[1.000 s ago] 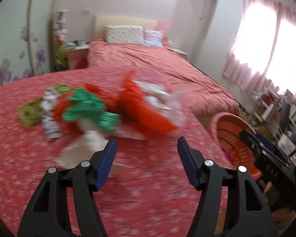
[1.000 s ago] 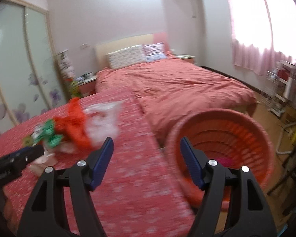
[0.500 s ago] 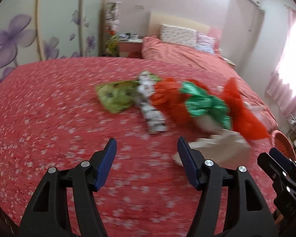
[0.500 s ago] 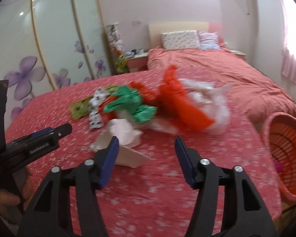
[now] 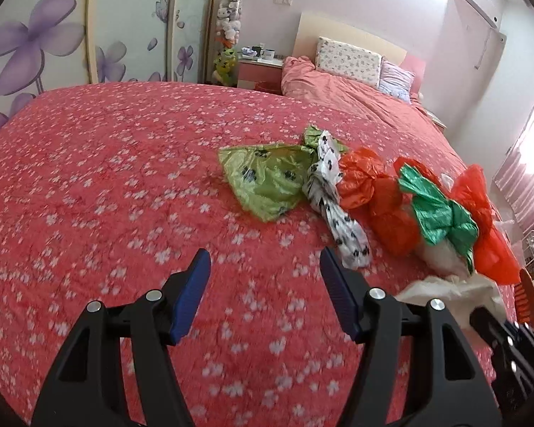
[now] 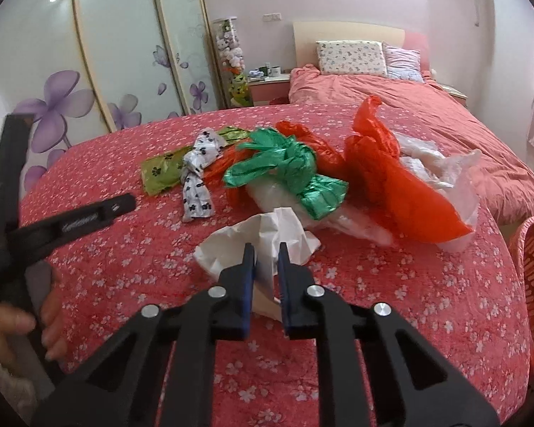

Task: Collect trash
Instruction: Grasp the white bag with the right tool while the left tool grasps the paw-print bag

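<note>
Our right gripper (image 6: 266, 253) is closing on the white paper (image 6: 267, 229), directly ahead between its jaws. Our left gripper (image 5: 265, 263) hangs open over bare bedspread (image 5: 106, 178); the paper lies to its right.

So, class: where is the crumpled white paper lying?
In the right wrist view the white paper lies on the red bedspread, front of the pile, just before the green bag.
</note>
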